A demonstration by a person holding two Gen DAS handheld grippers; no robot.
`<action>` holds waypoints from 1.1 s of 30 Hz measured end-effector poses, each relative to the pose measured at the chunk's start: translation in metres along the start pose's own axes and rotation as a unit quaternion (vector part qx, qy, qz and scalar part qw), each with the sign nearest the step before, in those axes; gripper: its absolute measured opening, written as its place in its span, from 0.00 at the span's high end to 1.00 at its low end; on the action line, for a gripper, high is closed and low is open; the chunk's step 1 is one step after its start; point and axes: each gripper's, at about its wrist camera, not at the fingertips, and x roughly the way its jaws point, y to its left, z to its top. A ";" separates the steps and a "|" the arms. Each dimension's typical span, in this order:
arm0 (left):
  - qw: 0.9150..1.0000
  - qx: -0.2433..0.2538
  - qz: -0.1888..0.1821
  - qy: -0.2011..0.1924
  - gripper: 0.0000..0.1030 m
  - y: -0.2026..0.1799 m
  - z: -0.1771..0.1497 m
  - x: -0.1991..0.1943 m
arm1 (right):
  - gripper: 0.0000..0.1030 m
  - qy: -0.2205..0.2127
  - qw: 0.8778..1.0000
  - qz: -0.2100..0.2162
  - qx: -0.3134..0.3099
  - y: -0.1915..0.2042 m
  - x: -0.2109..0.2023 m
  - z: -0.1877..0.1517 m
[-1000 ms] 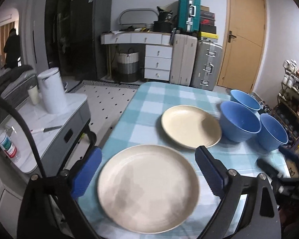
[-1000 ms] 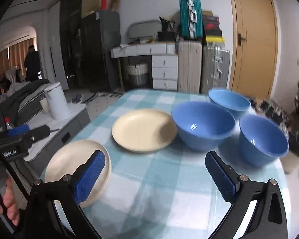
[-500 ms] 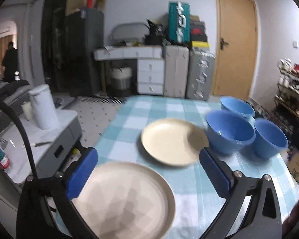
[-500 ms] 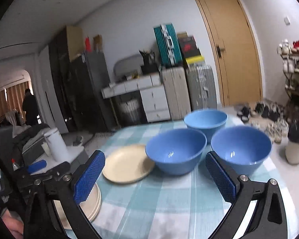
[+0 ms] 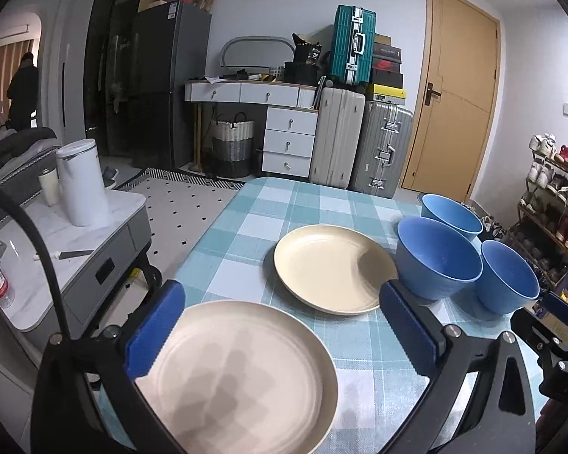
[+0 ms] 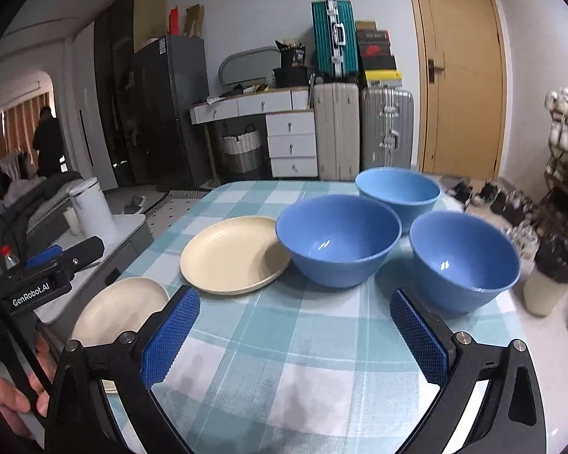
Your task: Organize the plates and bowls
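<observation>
Two plates and three bowls sit unstacked; our left gripper (image 5: pixel 280 325), jaws just widened and spread empty, hovers over the near plate (image 5: pixel 242 374) at lower left, our right gripper (image 6: pixel 295 336) gapes before the bowls (image 6: pixel 339 238); next we judge a rim grip onto the far plate (image 5: pixel 333 268)

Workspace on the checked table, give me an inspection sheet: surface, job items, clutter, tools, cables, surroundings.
Surface: table under a teal and white checked cloth, flat.
Job's things: near cream plate at the front edge; yellow plate behind it, apart; three blue bowls, middle bowl, far bowl, right bowl, upright, clustered, unstacked.
Clutter: nothing seen on the cloth.
Grippers: left tool open over the near cream plate, holding nothing; right tool open, holding nothing.
Cables: black cable arcing by the left tool.
Surroundings: side cabinet with white kettle, suitcases, door, shoe rack, a person far left.
</observation>
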 end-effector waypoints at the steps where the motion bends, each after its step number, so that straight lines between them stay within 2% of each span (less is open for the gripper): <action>1: 1.000 -0.001 0.000 0.003 0.00 0.001 0.000 0.001 | 0.01 -0.003 1.000 0.001 -0.004 0.002 -0.002 0.001; 7: 1.000 -0.015 -0.008 0.013 0.00 0.006 0.000 0.004 | 0.01 -0.020 1.000 0.005 -0.018 0.008 -0.010 0.002; 15: 1.000 -0.014 -0.007 0.015 0.00 0.005 -0.001 0.005 | 0.01 -0.043 0.998 -0.021 -0.028 0.016 -0.017 0.005; 22: 1.000 -0.013 -0.014 0.017 0.00 0.005 -0.002 0.004 | 0.01 -0.045 0.998 -0.020 -0.048 0.023 -0.018 0.004; 27: 1.000 -0.019 -0.001 0.022 0.00 0.011 0.001 0.006 | 0.01 -0.042 0.998 -0.012 -0.048 0.024 -0.018 0.004; 29: 0.999 -0.035 -0.001 0.035 0.00 0.019 0.005 0.012 | 0.01 -0.043 0.998 -0.009 -0.048 0.025 -0.019 0.004; 33: 0.995 -0.050 -0.022 0.087 0.00 0.028 0.017 0.036 | 0.01 -0.046 0.997 -0.004 -0.055 0.027 -0.022 0.003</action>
